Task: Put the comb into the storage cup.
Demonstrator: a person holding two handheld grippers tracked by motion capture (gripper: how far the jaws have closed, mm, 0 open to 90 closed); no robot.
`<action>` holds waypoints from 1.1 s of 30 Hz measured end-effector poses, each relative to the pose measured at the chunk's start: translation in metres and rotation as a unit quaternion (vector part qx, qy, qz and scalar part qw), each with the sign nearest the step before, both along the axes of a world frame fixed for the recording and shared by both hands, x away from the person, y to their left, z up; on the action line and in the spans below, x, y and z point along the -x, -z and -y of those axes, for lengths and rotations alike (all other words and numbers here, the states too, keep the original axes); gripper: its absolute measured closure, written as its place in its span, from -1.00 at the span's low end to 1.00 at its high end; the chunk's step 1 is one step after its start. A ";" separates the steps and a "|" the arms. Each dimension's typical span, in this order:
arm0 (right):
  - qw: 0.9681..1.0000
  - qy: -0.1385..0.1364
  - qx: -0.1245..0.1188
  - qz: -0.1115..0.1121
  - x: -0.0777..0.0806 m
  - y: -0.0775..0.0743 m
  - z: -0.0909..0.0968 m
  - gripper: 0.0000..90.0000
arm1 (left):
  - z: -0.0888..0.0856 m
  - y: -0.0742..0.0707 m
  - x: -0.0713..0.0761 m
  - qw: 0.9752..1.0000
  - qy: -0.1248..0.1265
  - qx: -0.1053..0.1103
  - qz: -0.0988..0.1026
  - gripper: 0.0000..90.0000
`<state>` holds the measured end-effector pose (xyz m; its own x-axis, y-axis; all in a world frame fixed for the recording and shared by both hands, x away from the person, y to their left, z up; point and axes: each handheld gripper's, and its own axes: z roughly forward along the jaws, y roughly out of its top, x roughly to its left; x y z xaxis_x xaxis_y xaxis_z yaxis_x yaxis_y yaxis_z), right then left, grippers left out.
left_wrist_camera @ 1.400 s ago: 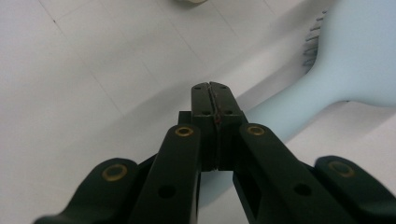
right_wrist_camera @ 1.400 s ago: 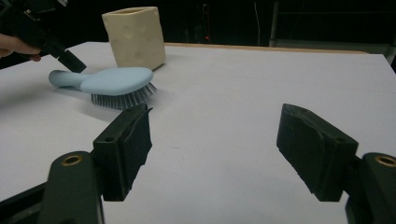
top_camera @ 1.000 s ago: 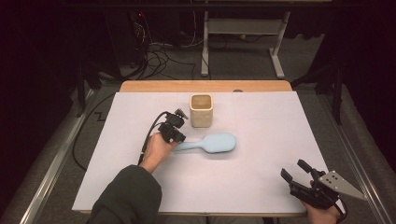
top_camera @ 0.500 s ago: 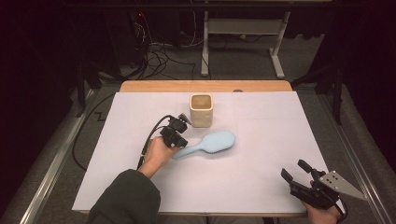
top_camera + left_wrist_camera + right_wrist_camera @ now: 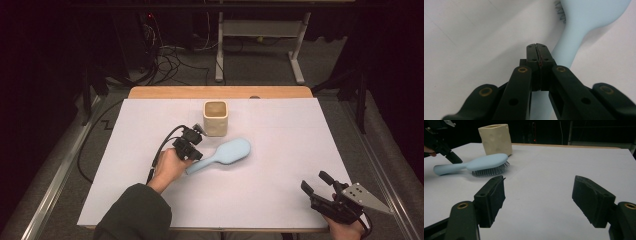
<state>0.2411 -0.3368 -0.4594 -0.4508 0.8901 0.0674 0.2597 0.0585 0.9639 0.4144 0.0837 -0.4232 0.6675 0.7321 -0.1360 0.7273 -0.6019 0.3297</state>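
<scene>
A light blue hairbrush (image 5: 227,152) lies bristles down near the middle of the white table, its handle pointing toward the person's left hand. My left gripper (image 5: 195,156) is shut, jaws pressed together with nothing between them, and its tip rests against the far side of the handle (image 5: 564,53). In the left gripper view the closed tips (image 5: 539,48) sit just left of the handle. The right gripper view has the brush (image 5: 486,162) at upper left. My right gripper (image 5: 316,182) hovers open at the table's near right corner, its pads (image 5: 492,195) wide apart and empty.
A cream square cup (image 5: 216,118) stands upright just behind the brush head, also in the right gripper view (image 5: 496,138). White paper (image 5: 280,125) covers the table, with a wooden strip along the far edge. Cables and a metal frame lie on the floor beyond.
The brush has swung: its handle end has moved toward the person and its head has tilted up to the right. My left gripper moved with the handle. The right gripper stayed put.
</scene>
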 end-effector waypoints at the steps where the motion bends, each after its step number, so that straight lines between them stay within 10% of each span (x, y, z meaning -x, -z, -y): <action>1: 1.000 0.000 0.000 0.000 0.000 0.000 0.000 -0.40 | 0.000 0.000 0.000 1.000 0.000 0.000 0.000 0.99; 33: 1.000 0.002 -0.003 -0.002 0.000 0.000 0.000 -0.40 | -0.001 0.003 0.025 0.999 0.021 0.040 -0.009 0.99</action>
